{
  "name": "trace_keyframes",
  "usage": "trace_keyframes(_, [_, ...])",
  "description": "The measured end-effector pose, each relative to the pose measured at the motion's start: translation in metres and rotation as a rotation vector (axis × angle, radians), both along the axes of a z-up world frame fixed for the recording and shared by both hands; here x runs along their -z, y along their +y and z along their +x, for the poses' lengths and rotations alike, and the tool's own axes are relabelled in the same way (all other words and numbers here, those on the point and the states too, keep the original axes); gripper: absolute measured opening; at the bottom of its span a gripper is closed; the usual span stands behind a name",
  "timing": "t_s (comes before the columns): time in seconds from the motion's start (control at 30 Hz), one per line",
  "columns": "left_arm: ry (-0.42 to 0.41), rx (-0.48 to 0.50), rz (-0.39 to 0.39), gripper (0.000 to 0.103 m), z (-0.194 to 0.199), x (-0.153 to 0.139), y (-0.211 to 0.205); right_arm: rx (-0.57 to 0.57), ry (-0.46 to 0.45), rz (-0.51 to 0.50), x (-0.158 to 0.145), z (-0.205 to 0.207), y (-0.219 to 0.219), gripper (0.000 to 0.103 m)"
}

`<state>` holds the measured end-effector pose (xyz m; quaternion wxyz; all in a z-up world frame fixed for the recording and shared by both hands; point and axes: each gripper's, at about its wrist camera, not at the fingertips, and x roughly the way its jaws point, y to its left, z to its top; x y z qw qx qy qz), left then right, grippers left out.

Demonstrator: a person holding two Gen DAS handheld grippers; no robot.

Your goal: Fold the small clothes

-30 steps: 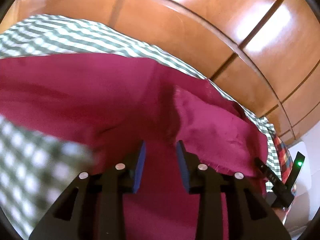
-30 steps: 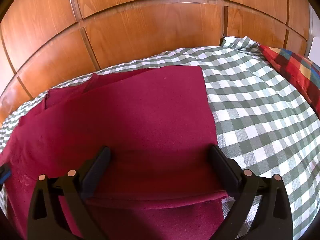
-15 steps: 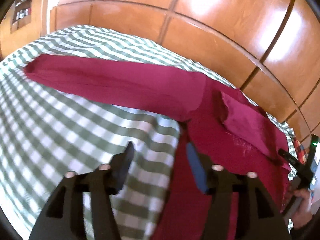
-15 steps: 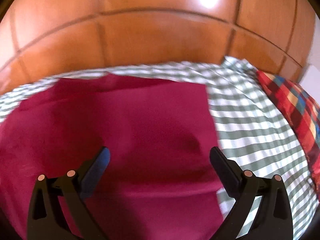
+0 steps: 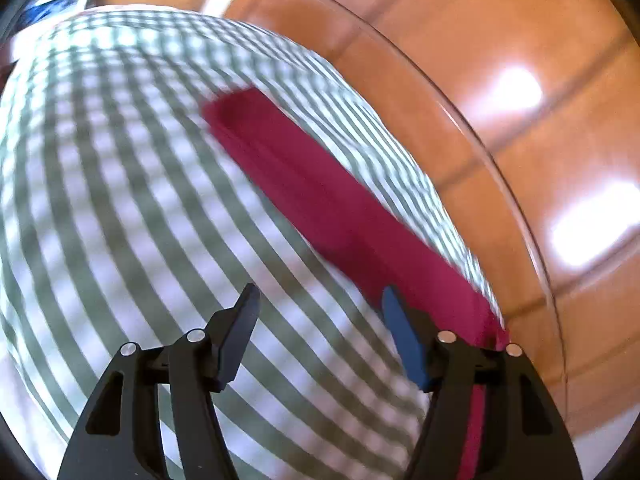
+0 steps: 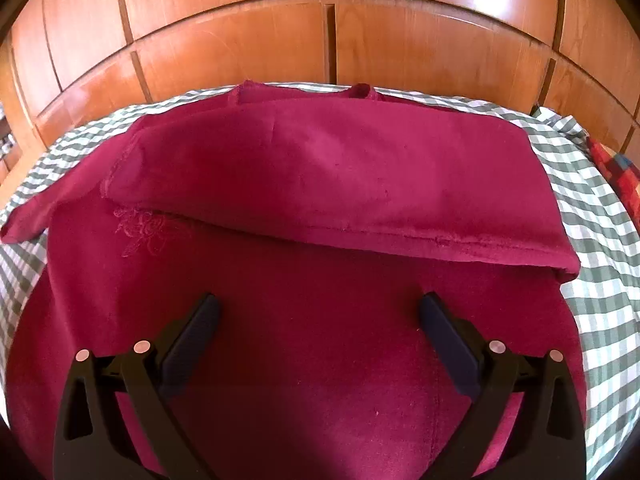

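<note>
The crimson cloth garment lies on the green-checked bed, one side folded over; its long sleeve remains spread out. The left gripper has just opened its fingers, empty; the right gripper hovers wide open, empty.

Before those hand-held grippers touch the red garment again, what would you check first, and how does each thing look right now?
1. Left hand-held gripper empty, jaws apart after just opening: ok.
2. Right hand-held gripper open, nothing pinched: ok.
3. Red garment has one flap folded over: ok.
4. Sleeve still stretched out on the checked bedcover, unfolded: not ok.
5. Left view sharp enough to aim: not ok, blurred.
6. Folded edge lined up: cannot tell.
</note>
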<state>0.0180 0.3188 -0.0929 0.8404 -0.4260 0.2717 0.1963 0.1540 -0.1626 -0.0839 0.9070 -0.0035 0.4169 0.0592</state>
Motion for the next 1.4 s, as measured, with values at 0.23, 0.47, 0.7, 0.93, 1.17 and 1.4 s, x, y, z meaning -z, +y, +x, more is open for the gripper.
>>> trace_keyframes(0.23, [0.013, -0.101, -0.009, 0.047, 0.010, 0.002, 0.069, 0.000, -0.003, -0.019, 0.003, -0.001, 0.003, 0.099])
trace_keyframes(0.47, [0.127, -0.168, 0.053, 0.044, 0.048, 0.006, 0.107, 0.001, -0.004, -0.020, 0.003, -0.002, 0.004, 0.099])
trace_keyframes(0.7, [0.221, -0.173, 0.123, 0.008, 0.081, 0.010, 0.122, 0.001, -0.004, -0.019, 0.003, -0.002, 0.003, 0.099])
trace_keyframes(0.93, [0.120, -0.097, 0.196, 0.006, 0.093, -0.033, 0.092, 0.000, -0.004, -0.018, 0.002, -0.002, 0.003, 0.100])
trace_keyframes(1.17, [-0.059, 0.117, 0.295, 0.006, 0.105, -0.098, -0.004, 0.000, -0.006, -0.013, 0.003, -0.002, 0.003, 0.099])
trace_keyframes(1.4, [-0.146, 0.430, 0.372, 0.006, 0.124, -0.119, -0.147, 0.001, -0.010, 0.002, 0.002, -0.003, 0.002, 0.100])
